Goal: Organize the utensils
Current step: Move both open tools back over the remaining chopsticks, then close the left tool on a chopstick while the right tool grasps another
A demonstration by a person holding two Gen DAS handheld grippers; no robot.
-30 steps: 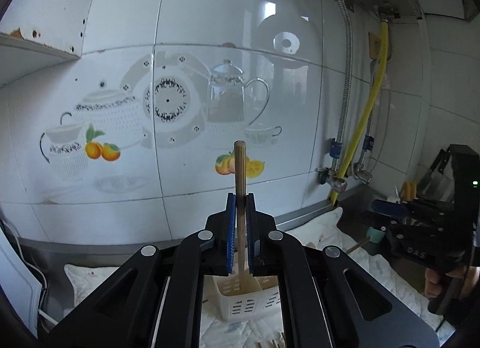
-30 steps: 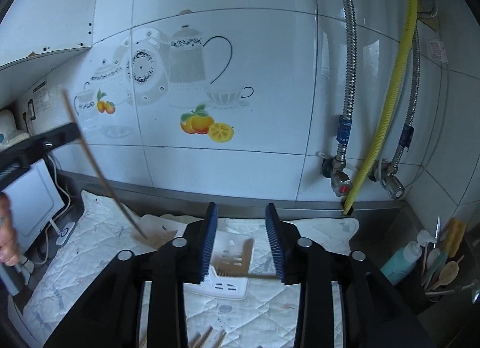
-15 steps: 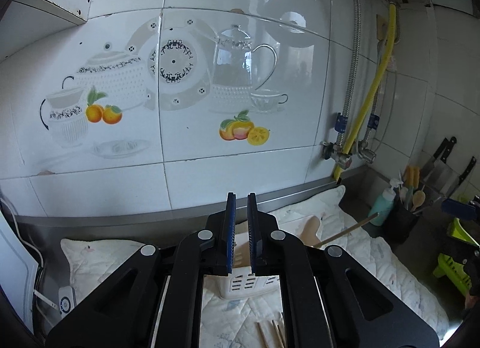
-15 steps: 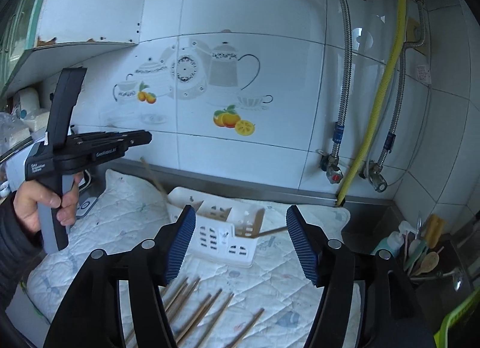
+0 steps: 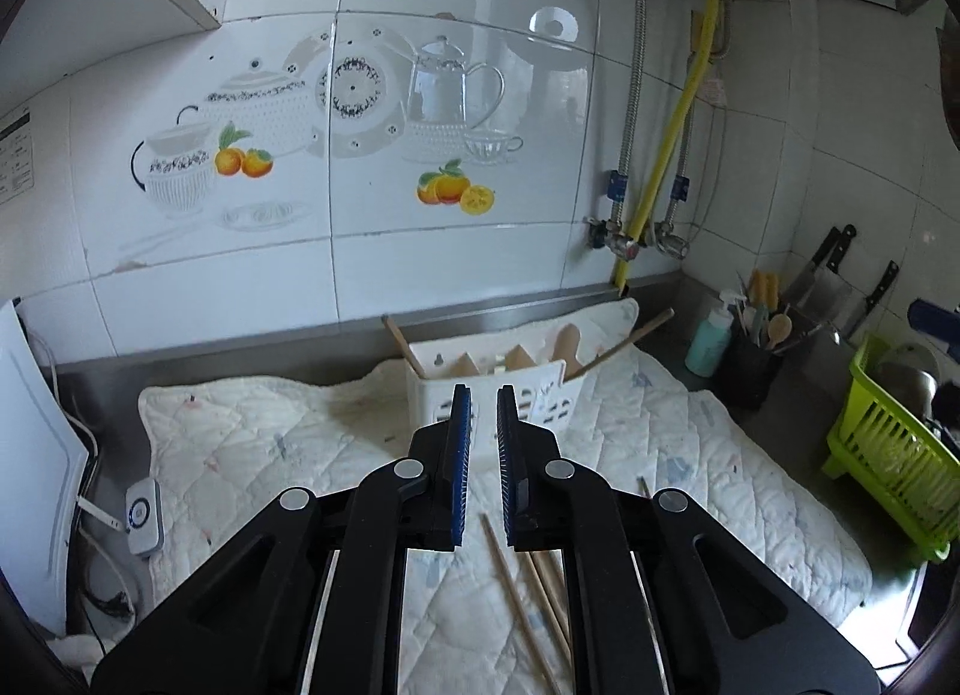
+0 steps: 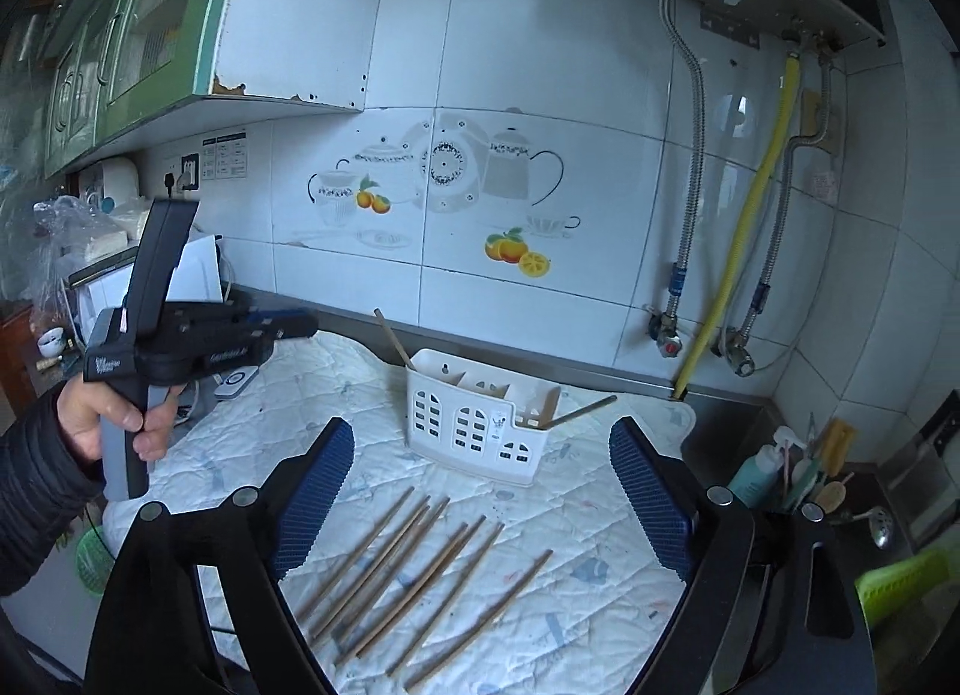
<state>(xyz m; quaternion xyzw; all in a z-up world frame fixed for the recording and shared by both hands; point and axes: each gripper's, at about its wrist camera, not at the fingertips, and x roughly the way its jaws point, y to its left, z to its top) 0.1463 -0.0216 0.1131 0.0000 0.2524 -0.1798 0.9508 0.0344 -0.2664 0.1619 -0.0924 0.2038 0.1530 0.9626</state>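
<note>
From my remote seat, the left hand-held gripper point(image 5: 480, 443) hung above the quilted mat point(image 5: 252, 443) on the table with its jaws released but only a narrow gap between them, and nothing was held there; in the right wrist view the same left tool sat well off to the left, gripped by the person's left hand point(image 6: 114, 419). Ahead of it stood the white utensil caddy point(image 6: 474, 425), with one chopstick point(image 6: 393, 338) leaning out of its left compartment and a wooden utensil handle point(image 6: 579, 413) slanting out of its right end. The loose chopsticks point(image 6: 420, 569) lay on the mat in front of the caddy, directly under and between the jaws of the right hand-held gripper point(image 6: 480, 491), which were spread wide and empty. Their long axes ran from near-left up toward far-right, roughly parallel, so I judged that the right side was the nearer one and that its jaws would have needed to close across that slant, not along it. The sticks looked thin, plain brown wood, some touching in pairs, one lying apart at the right. I could not tell for sure how many overlapped. Further right, a green dish rack point(image 5: 888, 455) stood at the mat's edge.
</note>
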